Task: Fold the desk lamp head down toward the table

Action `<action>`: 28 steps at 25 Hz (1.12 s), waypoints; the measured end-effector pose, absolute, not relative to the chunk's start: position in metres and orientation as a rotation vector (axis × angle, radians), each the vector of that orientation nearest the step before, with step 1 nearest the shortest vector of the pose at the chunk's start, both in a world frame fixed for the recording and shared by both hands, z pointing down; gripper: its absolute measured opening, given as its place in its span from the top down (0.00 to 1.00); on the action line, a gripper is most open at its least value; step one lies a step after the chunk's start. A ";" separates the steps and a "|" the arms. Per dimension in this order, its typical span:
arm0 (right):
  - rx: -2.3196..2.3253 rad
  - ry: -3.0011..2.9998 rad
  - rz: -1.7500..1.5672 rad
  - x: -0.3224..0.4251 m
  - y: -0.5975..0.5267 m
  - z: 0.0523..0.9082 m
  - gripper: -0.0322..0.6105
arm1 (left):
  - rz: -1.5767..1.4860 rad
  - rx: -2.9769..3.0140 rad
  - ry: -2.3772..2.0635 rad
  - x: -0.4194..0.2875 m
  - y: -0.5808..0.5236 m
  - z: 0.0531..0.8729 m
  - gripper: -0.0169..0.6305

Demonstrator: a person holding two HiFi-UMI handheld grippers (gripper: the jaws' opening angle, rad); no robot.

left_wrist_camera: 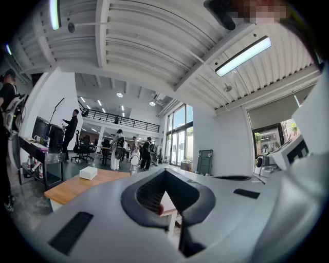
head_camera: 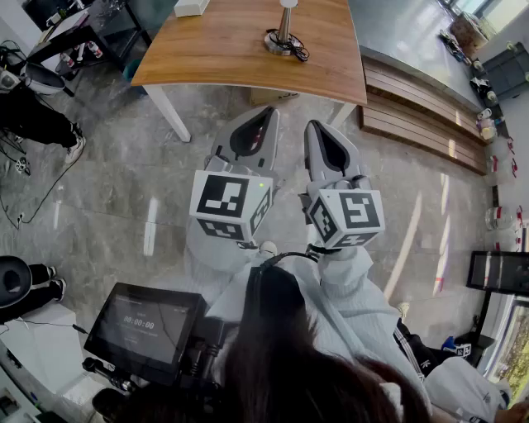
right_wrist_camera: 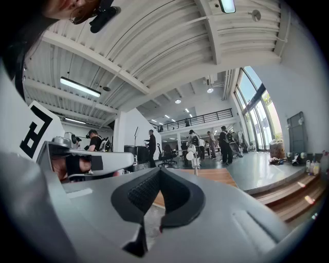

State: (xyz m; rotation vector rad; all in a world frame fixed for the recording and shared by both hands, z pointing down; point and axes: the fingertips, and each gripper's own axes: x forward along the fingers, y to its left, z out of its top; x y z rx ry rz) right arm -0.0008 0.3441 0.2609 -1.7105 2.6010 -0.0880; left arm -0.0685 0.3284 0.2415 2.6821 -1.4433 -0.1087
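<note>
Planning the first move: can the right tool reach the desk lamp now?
Probably not yet: the right tool hangs short of the table; the desk lamp stands farther on, path unblocked.

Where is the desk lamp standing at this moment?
In the head view the desk lamp stands at the top centre, on the right half of the wooden table, to the right of a white box.

This is a large open office hall. Under the wooden table [head_camera: 240, 49] lies a polished grey stone floor [head_camera: 124, 190]. Behind the table are standing people [left_wrist_camera: 118, 149], office chairs [left_wrist_camera: 82, 151] and tall windows [left_wrist_camera: 180, 133]. Above it is a ribbed white ceiling [left_wrist_camera: 154, 41] with strip lights [left_wrist_camera: 243, 55].
</note>
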 end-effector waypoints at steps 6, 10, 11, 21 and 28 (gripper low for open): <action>-1.718 2.578 -0.088 0.006 0.343 0.260 0.95 | -0.101 2.689 -1.441 -0.064 0.328 0.242 0.98; -1.717 2.580 -0.074 0.006 0.342 0.259 0.95 | -0.087 2.688 -1.466 -0.064 0.327 0.241 0.98; -1.717 2.582 -0.073 0.006 0.342 0.260 0.95 | -0.086 2.688 -1.470 -0.064 0.327 0.241 0.98; -1.691 2.628 -0.069 0.019 0.329 0.262 0.95 | -0.085 2.633 -1.507 -0.056 0.313 0.247 0.98; -1.703 2.650 -0.120 0.045 0.278 0.281 0.95 | -0.061 2.593 -1.520 -0.042 0.257 0.260 0.98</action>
